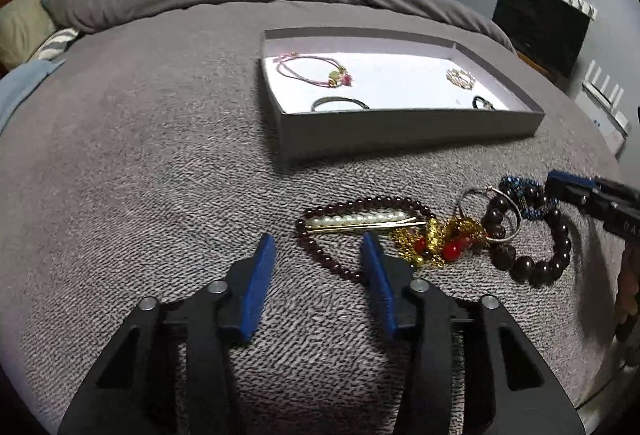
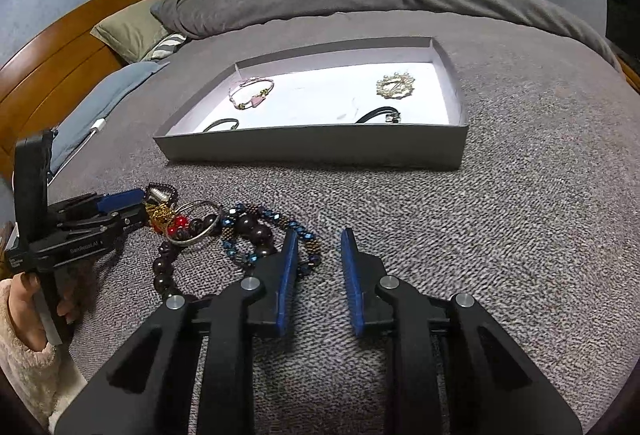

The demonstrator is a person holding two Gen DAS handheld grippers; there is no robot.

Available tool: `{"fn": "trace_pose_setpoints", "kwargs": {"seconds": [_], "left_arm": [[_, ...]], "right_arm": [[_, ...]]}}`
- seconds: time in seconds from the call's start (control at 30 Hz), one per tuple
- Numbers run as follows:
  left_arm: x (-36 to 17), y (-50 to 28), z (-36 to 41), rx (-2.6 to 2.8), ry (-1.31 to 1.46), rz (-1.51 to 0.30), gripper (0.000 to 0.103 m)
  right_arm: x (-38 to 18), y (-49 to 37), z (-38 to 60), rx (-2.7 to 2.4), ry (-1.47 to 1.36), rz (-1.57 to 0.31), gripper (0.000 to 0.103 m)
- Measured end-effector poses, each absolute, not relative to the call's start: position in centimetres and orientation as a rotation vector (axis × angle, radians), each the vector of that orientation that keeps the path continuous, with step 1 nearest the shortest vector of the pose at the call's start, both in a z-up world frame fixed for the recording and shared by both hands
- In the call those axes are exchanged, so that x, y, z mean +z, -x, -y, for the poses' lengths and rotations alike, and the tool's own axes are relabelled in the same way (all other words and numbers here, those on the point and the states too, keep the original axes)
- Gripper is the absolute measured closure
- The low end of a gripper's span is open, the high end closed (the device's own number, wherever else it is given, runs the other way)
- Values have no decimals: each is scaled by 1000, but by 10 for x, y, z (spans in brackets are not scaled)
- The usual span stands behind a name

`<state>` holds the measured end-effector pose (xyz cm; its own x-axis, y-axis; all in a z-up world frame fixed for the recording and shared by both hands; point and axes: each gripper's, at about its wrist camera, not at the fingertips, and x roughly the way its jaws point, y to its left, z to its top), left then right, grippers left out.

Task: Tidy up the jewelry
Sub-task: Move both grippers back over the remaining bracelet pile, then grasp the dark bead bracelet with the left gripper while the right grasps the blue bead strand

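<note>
**A tangle of jewelry on a grey bed, with a tray waiting beyond**

A bedroom: a grey blanket covers the bed [image 1: 140, 163], pillows at the far left, and an open grey tray [image 1: 408, 127] sits ahead holding a few sorted pieces.

Going left to right, my left hand-held gripper [image 1: 318, 255] hovers with its jaws partly apart and nothing between them, just beside a pearl hairpin [image 1: 360, 221] lying across a loop of small dark red beads [image 1: 328, 259]. Next come a gold and red charm cluster [image 1: 440, 239], a silver hoop [image 1: 508, 211] and a chunky dark bead bracelet [image 1: 548, 259]. My right hand-held gripper [image 2: 318, 247] has its jaws narrowly apart, empty, beside a blue beaded strand [image 2: 240, 235].

I judge everything light, floppy and prone to snagging. The hairpin is stiff, so I would pinch it mid-length.
</note>
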<state>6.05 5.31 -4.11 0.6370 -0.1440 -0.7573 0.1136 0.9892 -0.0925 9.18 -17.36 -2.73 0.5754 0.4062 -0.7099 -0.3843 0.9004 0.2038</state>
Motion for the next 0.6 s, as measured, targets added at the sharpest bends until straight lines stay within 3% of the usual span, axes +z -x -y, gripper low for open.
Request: {"fn": "trace_pose_setpoints", "kwargs": {"seconds": [0.17,0.3,0.6], "left_arm": [[-42,-63,-57,-147,61,-873,66],[-38,-56,-55,-140,36,-854,95],[-25,-44,-57,-140,25,-791,97]], "right_arm": [[-29,-93,176,459,-41,-842,81],[-29,-93,177,456,-40,-835,81],[-38,-96,158,481,76,-886,80]]}}
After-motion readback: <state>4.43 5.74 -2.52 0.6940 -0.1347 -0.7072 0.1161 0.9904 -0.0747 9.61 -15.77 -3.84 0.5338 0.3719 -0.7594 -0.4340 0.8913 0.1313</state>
